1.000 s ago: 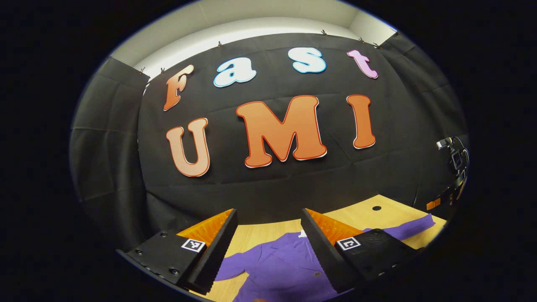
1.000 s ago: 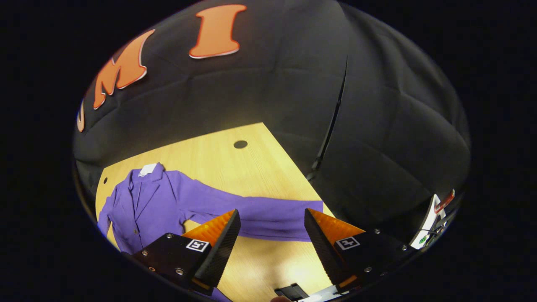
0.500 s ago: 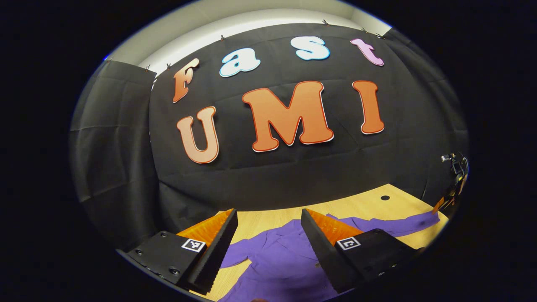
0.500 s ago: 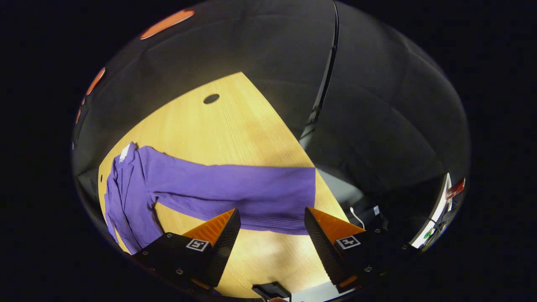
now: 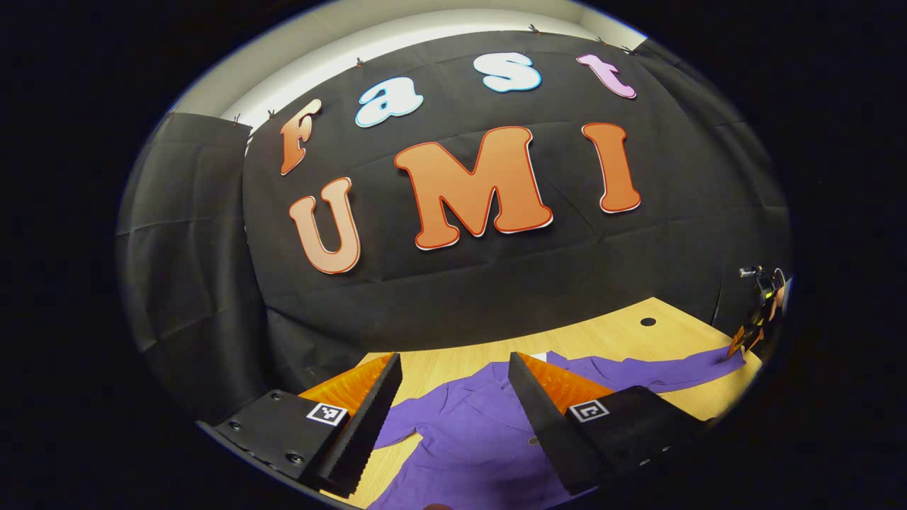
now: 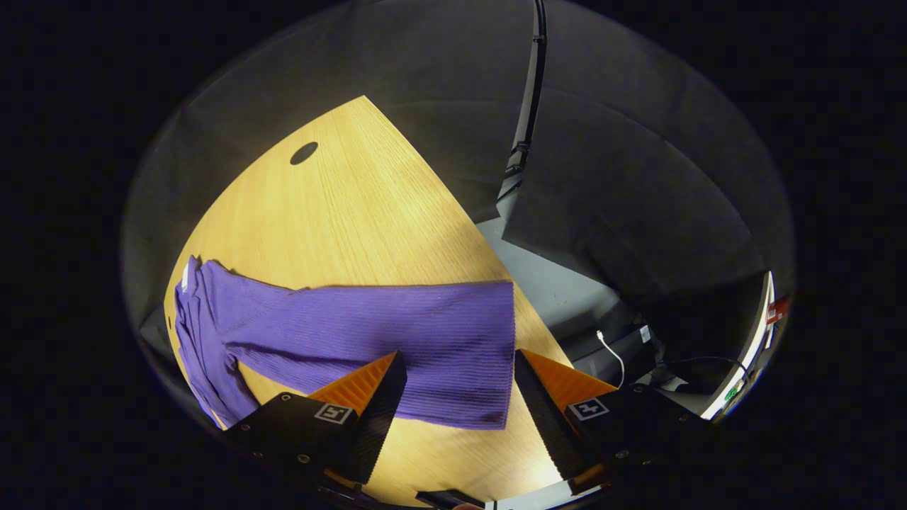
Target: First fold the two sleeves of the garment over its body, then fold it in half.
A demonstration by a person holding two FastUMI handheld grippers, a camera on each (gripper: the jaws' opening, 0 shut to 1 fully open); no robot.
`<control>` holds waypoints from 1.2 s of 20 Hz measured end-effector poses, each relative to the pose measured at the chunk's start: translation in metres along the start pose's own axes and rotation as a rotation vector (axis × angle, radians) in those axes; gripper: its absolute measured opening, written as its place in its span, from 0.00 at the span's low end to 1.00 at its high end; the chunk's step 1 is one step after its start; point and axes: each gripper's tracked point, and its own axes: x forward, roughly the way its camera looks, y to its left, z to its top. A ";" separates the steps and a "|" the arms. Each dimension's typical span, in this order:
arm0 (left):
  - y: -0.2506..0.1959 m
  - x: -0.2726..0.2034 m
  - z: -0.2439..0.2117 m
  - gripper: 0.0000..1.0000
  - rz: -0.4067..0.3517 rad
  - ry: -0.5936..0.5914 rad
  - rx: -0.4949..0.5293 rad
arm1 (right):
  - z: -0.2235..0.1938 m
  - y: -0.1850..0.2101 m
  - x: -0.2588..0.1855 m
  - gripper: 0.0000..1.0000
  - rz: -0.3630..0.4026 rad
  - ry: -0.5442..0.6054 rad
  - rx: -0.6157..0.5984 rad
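While both hand-held grippers gape wide, purple garment (image 6: 368, 319) flat on wooden table (image 6: 354, 212), sleeve cuff (image 6: 482, 354) between right fingers (image 6: 368, 397)

We've got a purple ribbed garment (image 6: 212, 340) lying flat, unfolded, one sleeve (image 6: 397, 340) stretched right toward the table edge.

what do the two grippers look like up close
In its own view each, the left gripper and the right gripper have two wedge-shaped fingers with ribbed inner faces, on black blocks with screws. Each block carries a small square black-and-white marker.
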 end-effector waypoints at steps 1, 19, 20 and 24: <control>-0.001 0.000 -0.001 0.98 -0.003 0.003 0.005 | -0.001 0.001 0.004 0.94 -0.008 0.016 0.008; 0.027 0.025 -0.012 0.97 -0.060 0.019 0.006 | 0.014 0.102 -0.080 0.04 0.101 -0.163 -0.018; 0.031 0.029 -0.011 0.98 -0.065 0.015 0.004 | 0.014 0.114 -0.093 0.04 0.113 -0.186 -0.028; 0.052 0.036 -0.006 0.97 -0.088 -0.016 -0.022 | 0.008 0.172 -0.155 0.04 0.183 -0.256 -0.078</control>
